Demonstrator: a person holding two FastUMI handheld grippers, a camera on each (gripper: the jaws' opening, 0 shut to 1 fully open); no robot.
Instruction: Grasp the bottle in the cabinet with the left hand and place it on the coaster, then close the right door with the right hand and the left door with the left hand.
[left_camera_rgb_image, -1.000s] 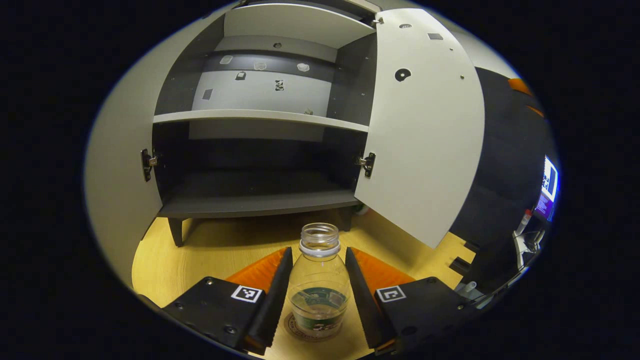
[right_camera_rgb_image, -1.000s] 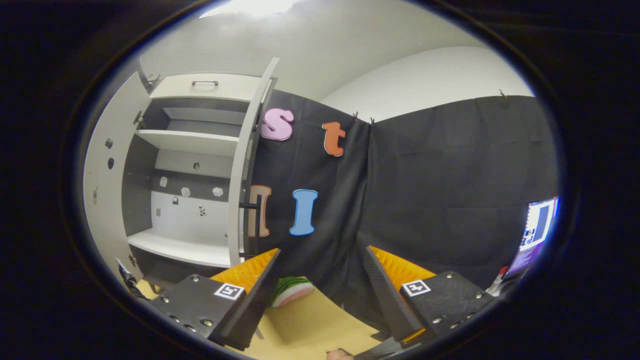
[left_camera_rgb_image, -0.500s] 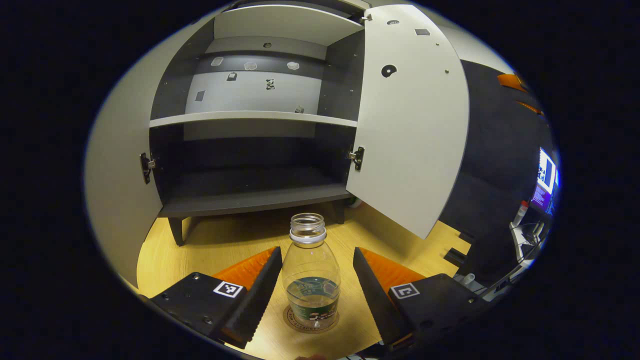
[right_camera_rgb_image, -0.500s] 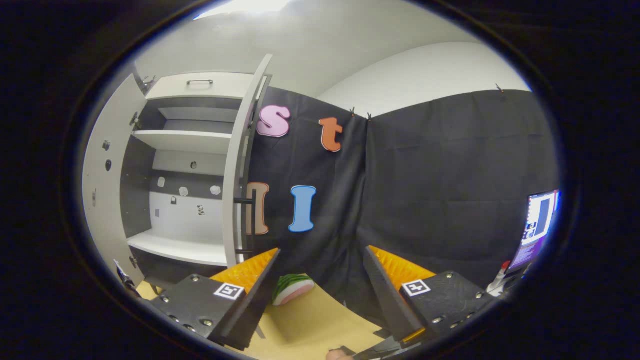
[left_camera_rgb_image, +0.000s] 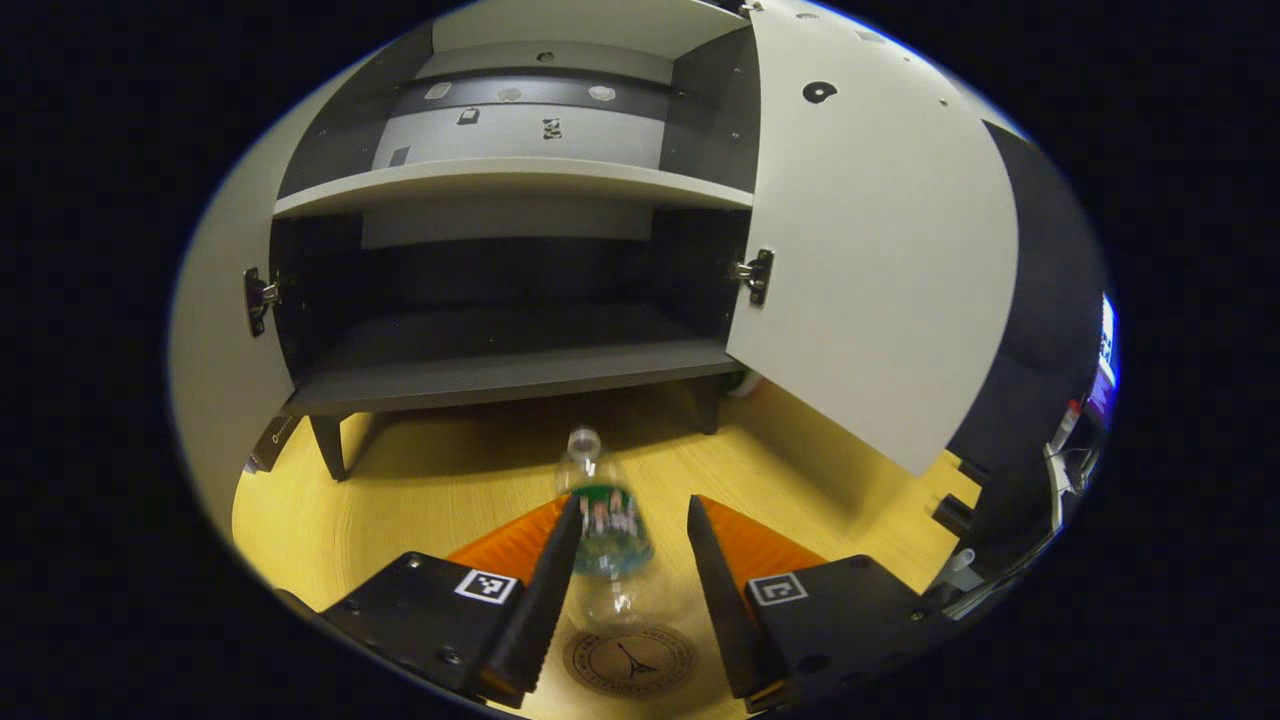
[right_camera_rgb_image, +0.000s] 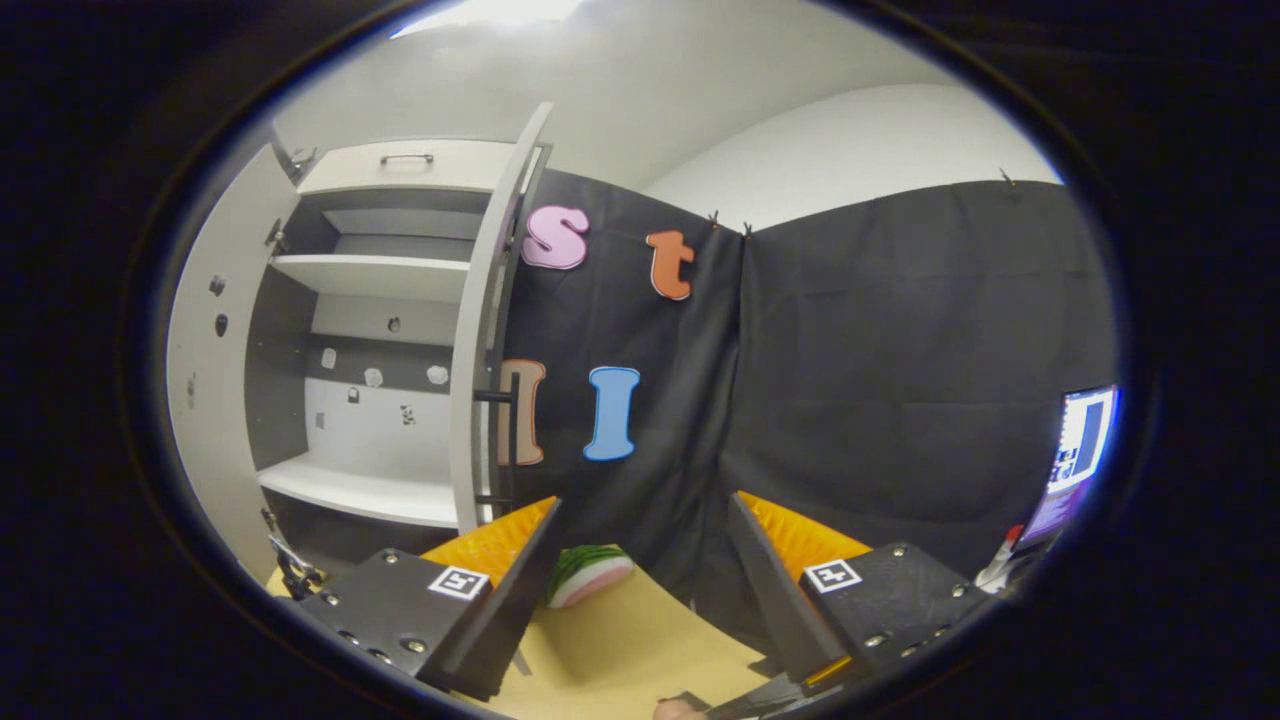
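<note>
Left gripper view: my left gripper (left_camera_rgb_image: 625, 560), jaws open, nothing clamped. The clear plastic bottle with a green label (left_camera_rgb_image: 603, 525) lies tipped over on the light wood worktop (left_camera_rgb_image: 400, 510) between my jaws, long axis running away from me, open neck toward the grey-and-white cabinet (left_camera_rgb_image: 510, 260), base toward me. It is motion-blurred; I can't tell whether it touches the left jaw. The round brown coaster with a printed emblem (left_camera_rgb_image: 628, 660) sits bare just in front of the base, its near rim partly cut off by my jaws. Both white cabinet doors stand open; right door (left_camera_rgb_image: 870, 250), left door (left_camera_rgb_image: 215, 380) mostly cropped.

Right gripper view: my right gripper (right_camera_rgb_image: 640, 590), jaws open, empty, above the worktop edge. A watermelon-slice toy, green rind and pink flesh, (right_camera_rgb_image: 590, 575) half hidden behind my jaw. The right door is edge-on here.
</note>
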